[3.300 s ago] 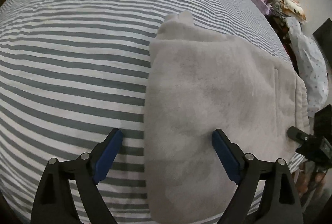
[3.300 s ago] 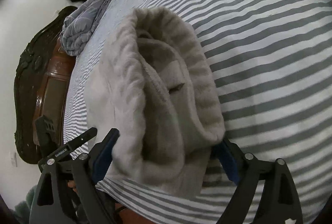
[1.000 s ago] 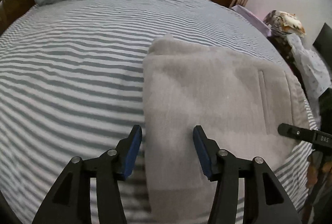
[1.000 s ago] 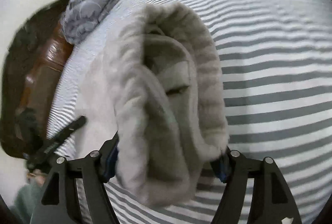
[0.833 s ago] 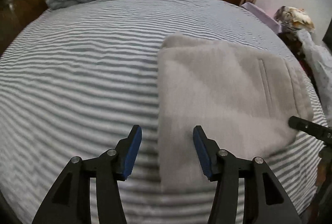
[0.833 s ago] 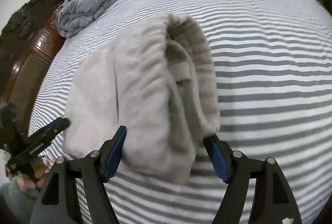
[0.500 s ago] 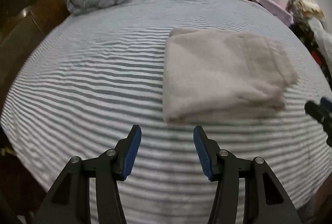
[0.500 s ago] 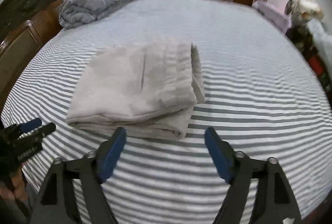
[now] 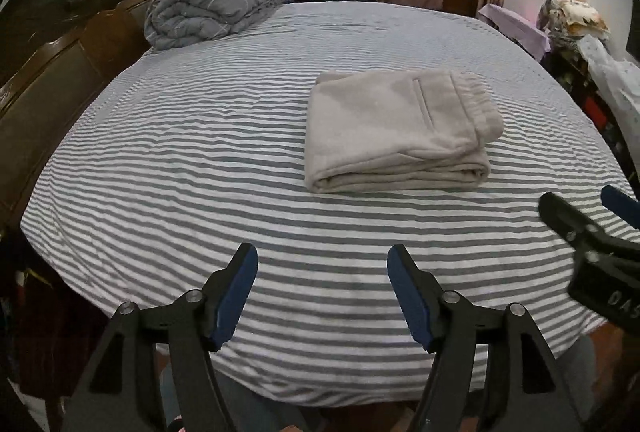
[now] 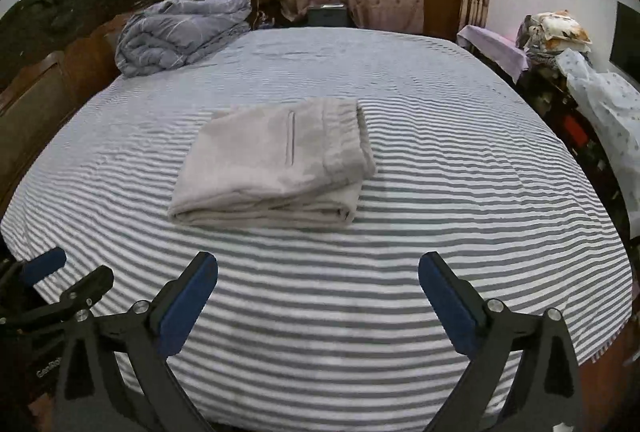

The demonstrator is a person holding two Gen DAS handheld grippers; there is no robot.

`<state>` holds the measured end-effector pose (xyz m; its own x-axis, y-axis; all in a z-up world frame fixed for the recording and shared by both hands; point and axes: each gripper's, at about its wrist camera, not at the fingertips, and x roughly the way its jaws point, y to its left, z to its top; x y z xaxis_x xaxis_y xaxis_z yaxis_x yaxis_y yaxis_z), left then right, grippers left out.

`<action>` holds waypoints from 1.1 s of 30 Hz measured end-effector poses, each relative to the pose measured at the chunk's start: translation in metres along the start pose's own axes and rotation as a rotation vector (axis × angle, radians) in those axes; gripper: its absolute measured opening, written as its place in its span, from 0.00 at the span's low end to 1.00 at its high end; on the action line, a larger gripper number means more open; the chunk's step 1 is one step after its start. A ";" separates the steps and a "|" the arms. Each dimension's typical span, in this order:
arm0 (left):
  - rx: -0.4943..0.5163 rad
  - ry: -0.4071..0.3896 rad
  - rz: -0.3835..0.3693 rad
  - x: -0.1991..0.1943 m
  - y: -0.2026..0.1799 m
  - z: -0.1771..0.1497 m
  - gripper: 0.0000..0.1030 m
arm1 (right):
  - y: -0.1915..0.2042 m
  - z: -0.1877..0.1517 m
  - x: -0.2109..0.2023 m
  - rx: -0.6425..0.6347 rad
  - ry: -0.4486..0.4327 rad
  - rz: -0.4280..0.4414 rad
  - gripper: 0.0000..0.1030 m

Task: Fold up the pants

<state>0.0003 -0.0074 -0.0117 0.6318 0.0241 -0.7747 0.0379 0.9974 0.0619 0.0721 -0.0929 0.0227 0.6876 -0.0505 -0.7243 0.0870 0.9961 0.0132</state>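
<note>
The beige fleece pants lie folded in a flat stack on the grey-and-white striped bed. Left tongs and right tongs gape, released, near the bed's edge. A grey rolled quilt sits by the dark wooden headboard.

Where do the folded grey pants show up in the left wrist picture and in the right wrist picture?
Left wrist: folded pants lie right of centre on the striped bed, waistband to the right.
Right wrist: the pants lie left of centre, waistband to the right.
Shared landmark: the bundled grey duvet at the bed's far left corner.
</note>
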 end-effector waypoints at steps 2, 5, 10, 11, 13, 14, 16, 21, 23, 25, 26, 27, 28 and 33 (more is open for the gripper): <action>-0.006 -0.001 -0.001 -0.005 0.000 -0.003 0.66 | 0.004 0.001 -0.004 0.004 -0.007 0.017 0.97; -0.017 0.007 -0.004 -0.008 0.003 -0.005 0.66 | 0.009 0.002 -0.011 0.003 -0.015 0.017 0.97; -0.023 0.010 -0.002 -0.009 0.001 -0.007 0.66 | 0.008 -0.003 -0.010 0.007 0.006 0.021 0.97; -0.022 0.012 0.001 -0.009 0.001 -0.008 0.66 | 0.007 -0.004 -0.010 0.010 0.012 0.018 0.97; -0.024 0.018 -0.006 -0.008 0.000 -0.009 0.66 | 0.006 -0.007 -0.008 0.017 0.018 0.019 0.97; -0.027 0.022 -0.008 -0.007 0.000 -0.009 0.66 | 0.006 -0.008 -0.007 0.017 0.023 0.018 0.97; -0.031 0.027 -0.007 -0.006 -0.001 -0.010 0.66 | 0.005 -0.010 -0.005 0.017 0.030 0.013 0.97; -0.030 0.029 0.002 -0.004 -0.002 -0.010 0.66 | 0.005 -0.015 -0.001 0.023 0.039 0.012 0.97; -0.031 0.027 0.008 -0.003 -0.001 -0.009 0.66 | 0.005 -0.015 -0.001 0.023 0.038 0.013 0.97; -0.033 0.026 0.009 -0.003 -0.001 -0.009 0.66 | 0.005 -0.015 -0.001 0.024 0.040 0.014 0.97; -0.034 0.024 0.010 -0.003 -0.001 -0.009 0.66 | 0.005 -0.015 -0.001 0.025 0.040 0.017 0.97; -0.033 0.023 0.012 -0.003 -0.001 -0.009 0.66 | 0.005 -0.015 -0.001 0.024 0.042 0.019 0.97; -0.032 0.022 0.014 -0.003 -0.001 -0.009 0.66 | 0.005 -0.015 -0.001 0.022 0.044 0.021 0.97; -0.035 0.019 0.018 -0.004 -0.003 -0.011 0.66 | 0.004 -0.015 0.000 0.017 0.045 0.027 0.97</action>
<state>-0.0106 -0.0093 -0.0156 0.6174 0.0430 -0.7855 -0.0003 0.9985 0.0545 0.0611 -0.0875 0.0123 0.6570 -0.0202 -0.7536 0.0816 0.9957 0.0444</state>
